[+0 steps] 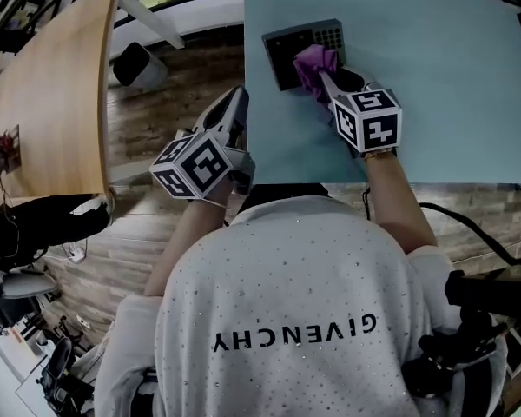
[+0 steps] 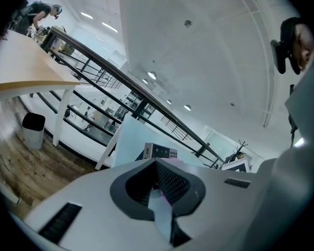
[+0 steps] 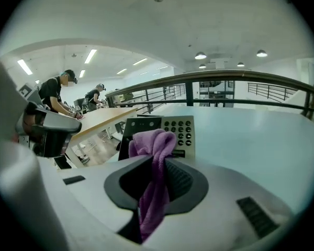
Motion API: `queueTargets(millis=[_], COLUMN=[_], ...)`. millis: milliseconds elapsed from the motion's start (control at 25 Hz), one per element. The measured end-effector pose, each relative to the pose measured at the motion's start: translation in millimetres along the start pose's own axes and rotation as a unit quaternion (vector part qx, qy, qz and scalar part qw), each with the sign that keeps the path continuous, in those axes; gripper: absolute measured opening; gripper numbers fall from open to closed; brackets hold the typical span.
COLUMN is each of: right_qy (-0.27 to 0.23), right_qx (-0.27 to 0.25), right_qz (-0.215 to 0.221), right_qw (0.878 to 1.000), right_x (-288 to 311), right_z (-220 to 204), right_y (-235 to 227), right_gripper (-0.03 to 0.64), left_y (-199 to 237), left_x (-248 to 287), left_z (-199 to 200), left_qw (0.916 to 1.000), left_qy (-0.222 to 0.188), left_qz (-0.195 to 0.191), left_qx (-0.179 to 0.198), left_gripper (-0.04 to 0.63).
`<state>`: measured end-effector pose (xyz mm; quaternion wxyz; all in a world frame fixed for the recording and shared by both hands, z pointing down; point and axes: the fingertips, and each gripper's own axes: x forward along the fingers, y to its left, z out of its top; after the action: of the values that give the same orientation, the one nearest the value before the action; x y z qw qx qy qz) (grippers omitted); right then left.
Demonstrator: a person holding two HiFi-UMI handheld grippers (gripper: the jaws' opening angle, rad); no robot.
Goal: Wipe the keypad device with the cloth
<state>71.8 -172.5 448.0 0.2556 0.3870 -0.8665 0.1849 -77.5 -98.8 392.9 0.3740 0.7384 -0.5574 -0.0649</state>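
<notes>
On the blue table (image 1: 451, 85), near its left edge, the keypad (image 1: 288, 46) sat flat, dark screen on the left and key grid on the right. The right tool (image 1: 328, 82) was clamped on the purple cloth (image 1: 311, 62). In my right gripper view the cloth filled the gap between the jaws, bunched up at the tips and trailing back down the slot. From the head view the bunched end lay over the near right part of the keypad, about where screen meets keys. It looked to be touching, but I couldn't see the contact itself. The right tool came in from the near side, angled toward the far left.

The left tool (image 1: 236, 99) had its jaws drawn together, with only a thin pale sliver between them and nothing held. It hung just off the table's left edge, over the wood floor (image 1: 161, 111), pointing up and toward the keypad and well short of it. The keypad showed small past its tips in the left gripper view.

Left of that was a wooden table (image 1: 56, 85) with a black bin (image 1: 139, 63) on the floor beside it. Two people (image 3: 56, 94) stood at a wooden table far back in the right gripper view.
</notes>
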Motion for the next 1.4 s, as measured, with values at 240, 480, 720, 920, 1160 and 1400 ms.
queueTargets(millis=[240,480,720,920,1160,1400], right_qy=[-0.011,-0.017,-0.022,-0.021,-0.016,-0.083], right_qx=[0.031,0.048,0.048,0.058,0.121,0.084], right_qz=[-0.010,0.009,0.024,0.038,0.042,0.095], right_qw=[0.999,0.999,0.998,0.997,0.992,0.988], right_x=[-6.8,-1.8,1.4,-4.7,-3.0,-8.8], right_z=[-9.1,-9.2,-10.1,-15.8,-13.7,33.8], right_y=[-34.0,-44.8,-53.6,-62.6,-82.0,-37.2], right_gripper=[0.064,0.069,0.078,0.078,0.066,0.058], left_y=[-1.8,-2.2,1.2,-4.2,-6.3,4.2], left_x=[-5.7,-8.5,-6.5,-1.3,11.2,2.2], left_z=[-2.5,-17.7,-32.6,-46.3,-57.1,-50.6], left_qw=[0.9990,0.9979,0.9968,0.9963,0.9958,0.9934], left_qy=[-0.022,-0.026,-0.028,-0.025,-0.015,-0.023], left_qz=[0.037,0.057,0.070,0.076,0.084,0.108], left_qx=[-0.010,-0.015,-0.025,-0.031,-0.034,-0.032], left_gripper=[0.000,0.000,0.000,0.000,0.000,0.000])
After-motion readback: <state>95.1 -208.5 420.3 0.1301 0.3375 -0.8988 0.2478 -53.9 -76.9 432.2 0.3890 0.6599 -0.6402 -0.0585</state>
